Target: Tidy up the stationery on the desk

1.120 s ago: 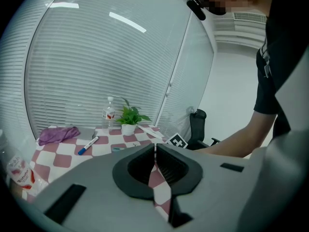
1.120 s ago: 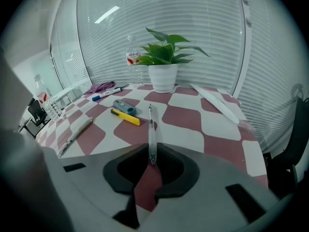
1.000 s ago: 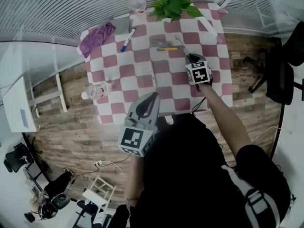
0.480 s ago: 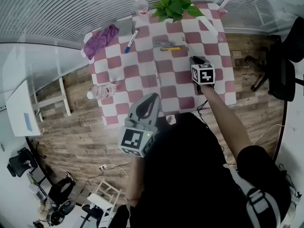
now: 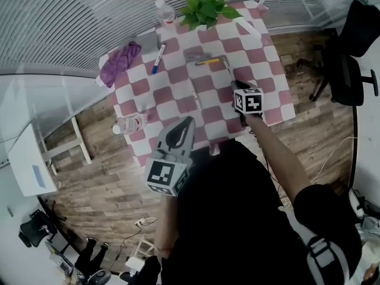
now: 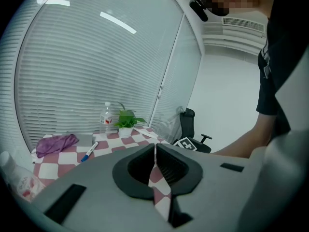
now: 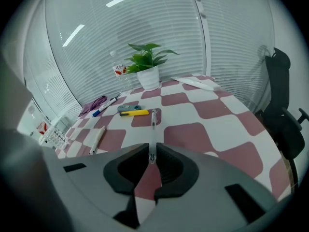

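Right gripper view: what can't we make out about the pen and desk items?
The pen: near end hidden between the right gripper's jaws, right gripper view.
The grey item by the yellow tool: too small to identify, same view.
Head view: the gripper's own body covers that grip.

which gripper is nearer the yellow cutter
Right. The right gripper, holding a pen, is just short of the yellow cutter; the left gripper is at the table's near edge.

Right tongs (image 7: pixel 151 152) clamped on clear pen (image 7: pixel 153 122), pen pointing toward potted plant (image 7: pixel 147 66) over checkered table (image 7: pixel 212 129).
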The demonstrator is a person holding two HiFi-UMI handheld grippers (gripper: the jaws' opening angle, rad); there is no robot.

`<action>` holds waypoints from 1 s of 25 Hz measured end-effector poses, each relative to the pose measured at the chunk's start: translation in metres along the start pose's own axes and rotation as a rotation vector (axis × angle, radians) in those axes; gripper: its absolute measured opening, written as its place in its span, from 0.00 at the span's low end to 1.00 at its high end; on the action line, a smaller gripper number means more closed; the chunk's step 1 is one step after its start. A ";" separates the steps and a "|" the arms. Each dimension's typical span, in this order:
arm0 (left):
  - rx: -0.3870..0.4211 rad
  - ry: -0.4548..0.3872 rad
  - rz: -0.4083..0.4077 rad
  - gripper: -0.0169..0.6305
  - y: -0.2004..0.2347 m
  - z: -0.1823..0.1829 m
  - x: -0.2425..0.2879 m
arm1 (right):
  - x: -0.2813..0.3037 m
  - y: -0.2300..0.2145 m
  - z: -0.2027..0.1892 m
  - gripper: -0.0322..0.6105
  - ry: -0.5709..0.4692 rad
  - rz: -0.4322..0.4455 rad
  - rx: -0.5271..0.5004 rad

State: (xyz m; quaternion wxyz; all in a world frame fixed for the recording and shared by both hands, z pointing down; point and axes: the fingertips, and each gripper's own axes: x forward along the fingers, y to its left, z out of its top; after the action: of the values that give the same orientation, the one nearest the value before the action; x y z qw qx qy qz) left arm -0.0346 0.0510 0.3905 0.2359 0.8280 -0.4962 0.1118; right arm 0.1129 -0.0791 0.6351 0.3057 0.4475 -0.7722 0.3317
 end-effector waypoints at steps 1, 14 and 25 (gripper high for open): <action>0.005 -0.002 -0.012 0.08 0.001 0.000 -0.002 | -0.002 0.005 -0.005 0.15 0.003 -0.002 0.004; 0.016 0.024 -0.112 0.08 0.020 -0.012 -0.029 | -0.002 0.075 -0.038 0.15 0.023 0.007 0.013; 0.009 0.014 -0.116 0.08 0.042 -0.015 -0.042 | 0.011 0.120 -0.046 0.15 0.047 0.044 -0.037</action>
State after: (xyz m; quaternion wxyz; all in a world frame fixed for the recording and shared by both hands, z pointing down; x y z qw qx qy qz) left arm -0.0909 0.0742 0.3975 0.2418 0.8555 -0.4454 0.1061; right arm 0.0093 -0.0033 0.6421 0.3245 0.4169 -0.7804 0.3343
